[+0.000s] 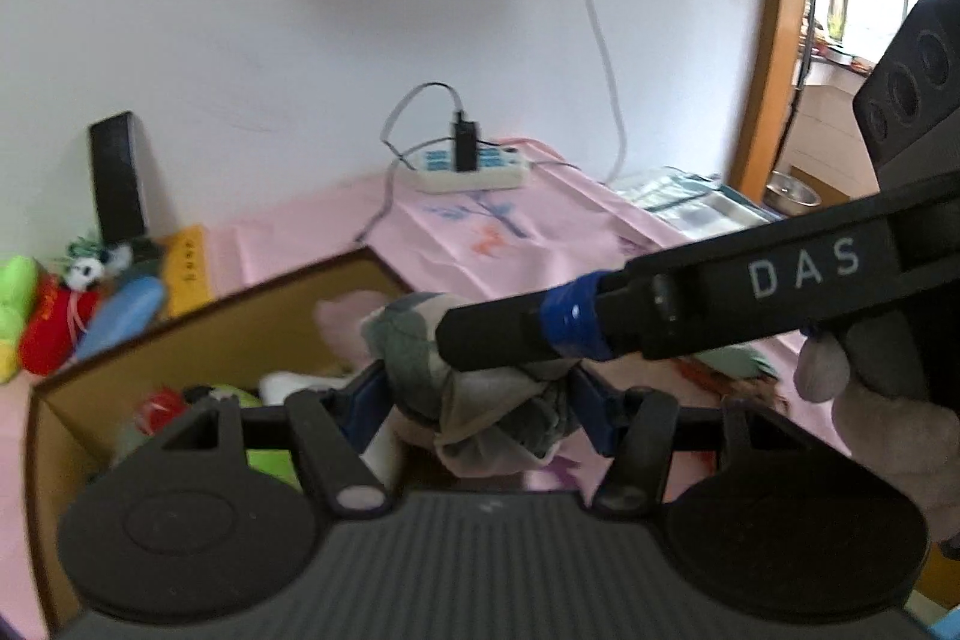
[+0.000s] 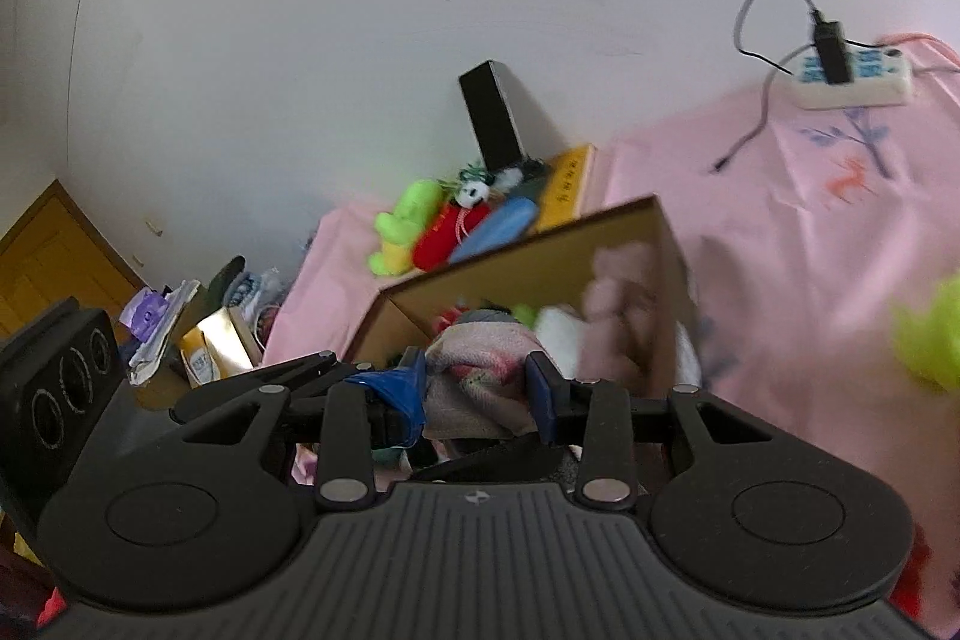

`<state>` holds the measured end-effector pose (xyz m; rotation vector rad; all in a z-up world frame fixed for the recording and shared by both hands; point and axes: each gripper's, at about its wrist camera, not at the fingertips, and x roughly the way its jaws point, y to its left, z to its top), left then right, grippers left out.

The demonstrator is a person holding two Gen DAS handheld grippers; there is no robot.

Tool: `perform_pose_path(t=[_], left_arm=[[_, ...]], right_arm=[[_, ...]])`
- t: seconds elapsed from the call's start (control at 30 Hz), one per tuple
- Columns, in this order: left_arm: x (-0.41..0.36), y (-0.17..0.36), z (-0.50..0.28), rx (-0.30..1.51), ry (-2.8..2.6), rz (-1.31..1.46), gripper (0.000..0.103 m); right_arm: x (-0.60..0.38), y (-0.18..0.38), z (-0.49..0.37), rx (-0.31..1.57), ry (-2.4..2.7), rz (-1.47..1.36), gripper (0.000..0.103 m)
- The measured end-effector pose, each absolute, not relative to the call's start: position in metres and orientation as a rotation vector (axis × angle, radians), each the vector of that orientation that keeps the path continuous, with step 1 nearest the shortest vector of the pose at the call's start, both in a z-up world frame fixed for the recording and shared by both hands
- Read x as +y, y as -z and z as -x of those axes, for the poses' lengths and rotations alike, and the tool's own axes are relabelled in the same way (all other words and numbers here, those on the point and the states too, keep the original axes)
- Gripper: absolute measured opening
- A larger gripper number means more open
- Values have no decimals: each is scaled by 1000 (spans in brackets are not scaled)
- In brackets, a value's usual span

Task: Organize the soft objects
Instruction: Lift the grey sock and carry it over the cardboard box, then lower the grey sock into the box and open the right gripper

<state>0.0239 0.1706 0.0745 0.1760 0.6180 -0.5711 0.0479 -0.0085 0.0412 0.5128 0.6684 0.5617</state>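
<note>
Pink cloth (image 1: 540, 220): we see thin, creased fabric with a printed blue tree and orange deer, spread beyond both grippers.
Cardboard box (image 1: 198, 334): open-topped, plain brown board, just ahead of and below our left gripper; a pink plush, a white one and red and green ones lie inside.
Right gripper (image 2: 477, 388): we have its fingers closed most of the way onto the bundle; from the left wrist one black foam-tipped finger (image 1: 498, 340) with blue tape crosses the bundle from the right.
Left gripper (image 1: 477, 400): its blue-padded fingers pinch the same bundle from both sides, part-way closed.
Cloth bundle (image 1: 480, 388): soft, crumpled fabric, held between the two grippers over the box's near edge. From the left wrist it looks grey and off-white, its long axis running roughly away from us; from the right wrist (image 2: 480, 370) it shows pink and cream towelling. Which end leads, we cannot tell.
Toy pile (image 2: 444, 226): green, red, blue and panda plush, beyond the box by the wall.
Power strip (image 1: 471, 169): white, far ahead.
</note>
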Motion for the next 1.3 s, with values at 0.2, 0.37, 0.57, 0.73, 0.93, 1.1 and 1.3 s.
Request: perform_pose_path(t=[0.2,0.37,0.57,0.73,0.93,1.1,1.3], left_arm=[[196,-73,-61,618,542,-174,61],[205,-64,-98,615,527,-193,61],[203,-38,-135,647,507,-220,61],[202,-18,-159,692,482,-207,63],[198,2,-176,763,447,-235,63],[200,2,-179,784,449,-209,66],[201,-6,-170,773,429,-210,69]], right_arm=[[14,-39,-78,640,-536,-544,20],[28,-32,-105,606,-496,-521,20],[36,-13,-137,646,-428,-522,20],[40,2,-158,677,-380,-511,20],[41,19,-173,726,-318,-486,20],[37,22,-177,734,-311,-512,21],[29,12,-168,700,-304,-539,21]])
